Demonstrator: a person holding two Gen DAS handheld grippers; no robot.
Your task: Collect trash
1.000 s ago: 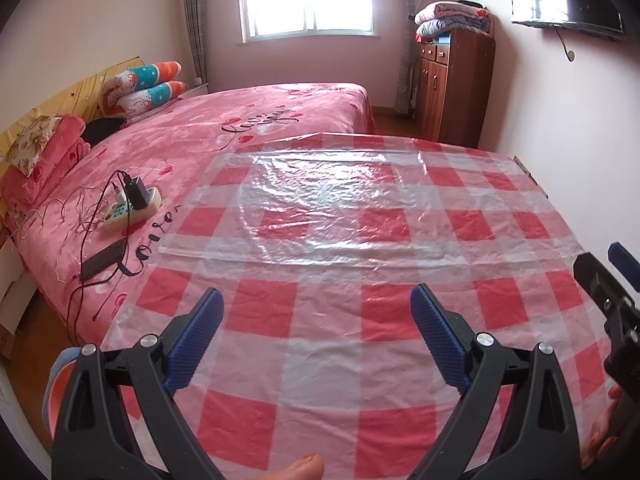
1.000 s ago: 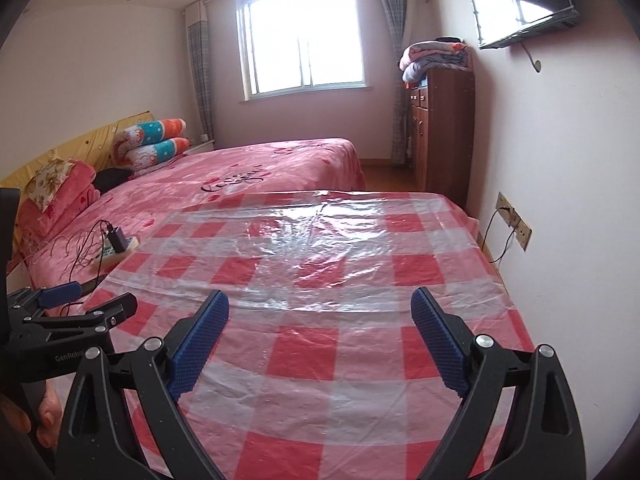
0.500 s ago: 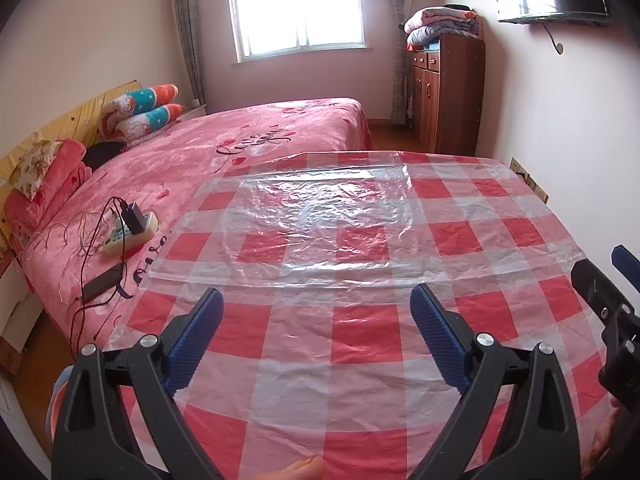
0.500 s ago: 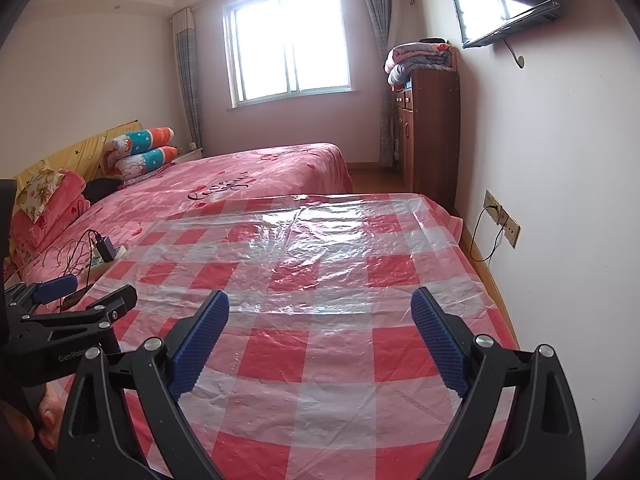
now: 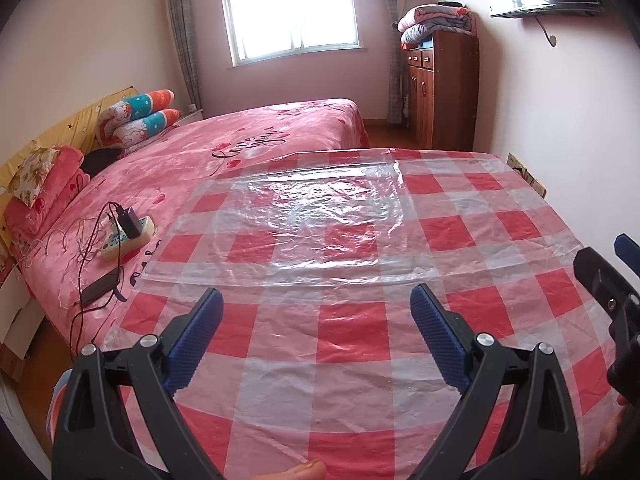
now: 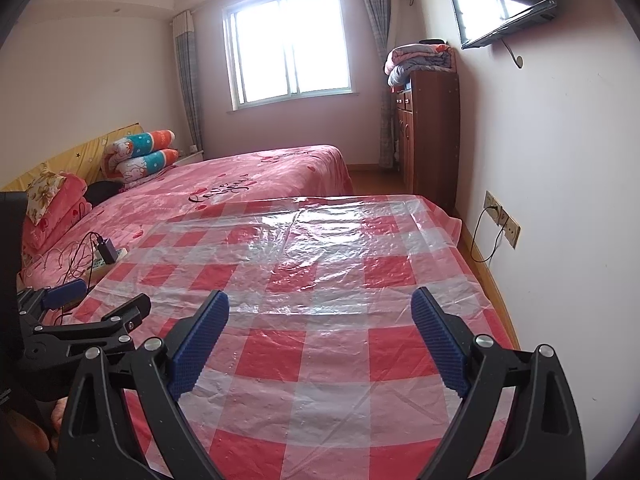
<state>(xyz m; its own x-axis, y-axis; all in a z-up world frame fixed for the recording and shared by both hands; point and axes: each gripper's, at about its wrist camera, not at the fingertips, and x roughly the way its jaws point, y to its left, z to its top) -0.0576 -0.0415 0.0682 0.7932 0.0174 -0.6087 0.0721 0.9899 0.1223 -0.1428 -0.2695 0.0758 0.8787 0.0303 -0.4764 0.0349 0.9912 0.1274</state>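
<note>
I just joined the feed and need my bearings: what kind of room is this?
A home bedroom, most likely: a bed with pillows, a wooden cabinet stacked with blankets, and a wall-mounted TV.

Two hand-held grippers (image 5: 316, 336) (image 6: 320, 338), two rolled pillows (image 5: 140, 114), one cabinet (image 5: 442, 90).

We've got the left gripper (image 5: 316, 322) and the right gripper (image 6: 320, 324) side by side, both spread wide and holding nothing.

Left wrist: low over checkered desk (image 5: 352, 336), facing window at 12 | Right wrist: same heading | Shared: desk, bed (image 6: 256, 184)
</note>
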